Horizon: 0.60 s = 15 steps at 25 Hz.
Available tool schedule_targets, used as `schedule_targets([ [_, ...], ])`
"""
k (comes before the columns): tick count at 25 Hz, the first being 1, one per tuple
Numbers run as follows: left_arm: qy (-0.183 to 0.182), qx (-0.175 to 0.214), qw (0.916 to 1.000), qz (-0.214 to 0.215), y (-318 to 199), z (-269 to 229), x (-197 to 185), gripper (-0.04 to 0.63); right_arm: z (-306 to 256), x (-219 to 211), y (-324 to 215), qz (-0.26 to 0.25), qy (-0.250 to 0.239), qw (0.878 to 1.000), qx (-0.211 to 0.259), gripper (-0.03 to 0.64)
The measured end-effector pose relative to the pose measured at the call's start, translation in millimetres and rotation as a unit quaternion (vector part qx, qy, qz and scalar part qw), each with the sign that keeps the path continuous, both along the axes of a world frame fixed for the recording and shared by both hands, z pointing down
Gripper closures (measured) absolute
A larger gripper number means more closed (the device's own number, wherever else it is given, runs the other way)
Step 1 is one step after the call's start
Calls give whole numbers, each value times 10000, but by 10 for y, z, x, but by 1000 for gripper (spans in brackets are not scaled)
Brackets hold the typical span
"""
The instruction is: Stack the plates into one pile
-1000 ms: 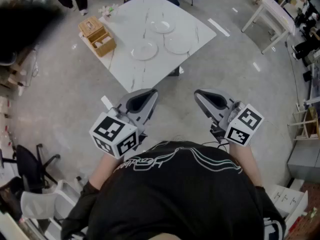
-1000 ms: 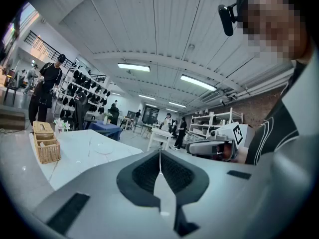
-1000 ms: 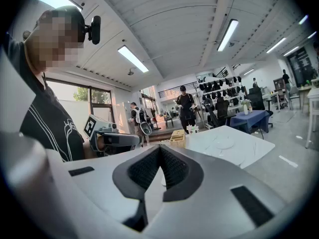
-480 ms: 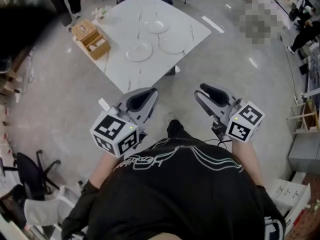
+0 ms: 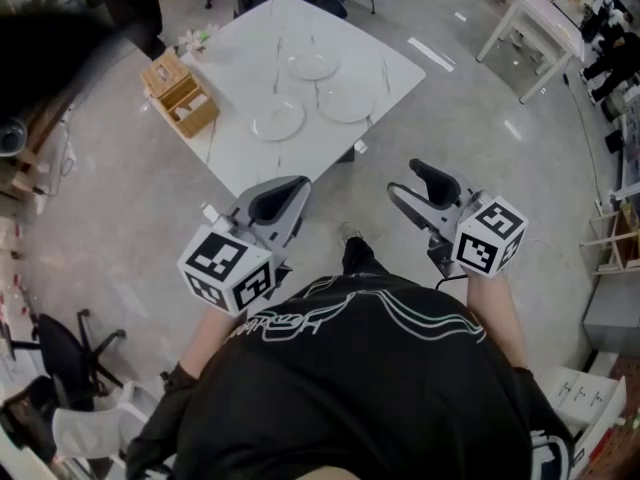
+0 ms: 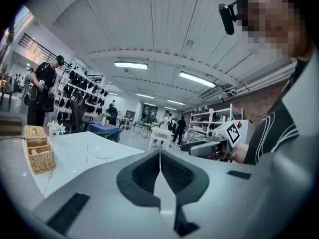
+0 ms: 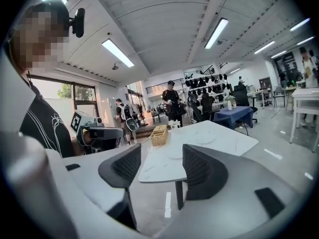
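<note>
Three pale round plates (image 5: 278, 121) (image 5: 346, 104) (image 5: 313, 65) lie apart, unstacked, on a white marble table (image 5: 250, 53) ahead of me. Both grippers hang over the floor, short of the table's near corner. My left gripper (image 5: 284, 196) is shut, its pads meeting with nothing between them (image 6: 159, 152). My right gripper (image 5: 405, 179) stands open; its jaws have just been opening and only air lies between them (image 7: 162, 156). The right gripper view looks between the jaws at the table (image 7: 224, 138) with two of the plates (image 7: 203, 139) (image 7: 175, 154).
A wicker basket (image 5: 182, 93) stands at the table's left edge, with a small flower vase (image 5: 192, 38) behind it. Another white table (image 5: 535, 18) is at the far right and office chairs (image 5: 60, 343) at the near left. People stand in the background (image 6: 42, 91).
The right gripper's jaws went from shut to wide open. Both grippers moved toward the table, which now sits a little lower and nearer in the head view. A foot shows below.
</note>
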State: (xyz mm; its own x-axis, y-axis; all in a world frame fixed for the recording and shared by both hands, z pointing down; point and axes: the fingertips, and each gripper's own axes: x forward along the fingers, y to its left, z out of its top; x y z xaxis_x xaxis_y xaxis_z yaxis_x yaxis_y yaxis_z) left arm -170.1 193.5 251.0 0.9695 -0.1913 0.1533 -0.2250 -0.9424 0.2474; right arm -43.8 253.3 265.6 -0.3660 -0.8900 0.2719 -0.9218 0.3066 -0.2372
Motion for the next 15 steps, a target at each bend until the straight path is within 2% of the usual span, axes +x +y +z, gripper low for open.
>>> schedule_targets([
  [8,-271,-260,9991,-181,-539,151,581,568,185,591,-547,-172,-255,9992,-264,357],
  [15,-767,-687,9930,-581,-1118,516,1148,568,478,1193,-1139,-449,-550,9954,-646,357],
])
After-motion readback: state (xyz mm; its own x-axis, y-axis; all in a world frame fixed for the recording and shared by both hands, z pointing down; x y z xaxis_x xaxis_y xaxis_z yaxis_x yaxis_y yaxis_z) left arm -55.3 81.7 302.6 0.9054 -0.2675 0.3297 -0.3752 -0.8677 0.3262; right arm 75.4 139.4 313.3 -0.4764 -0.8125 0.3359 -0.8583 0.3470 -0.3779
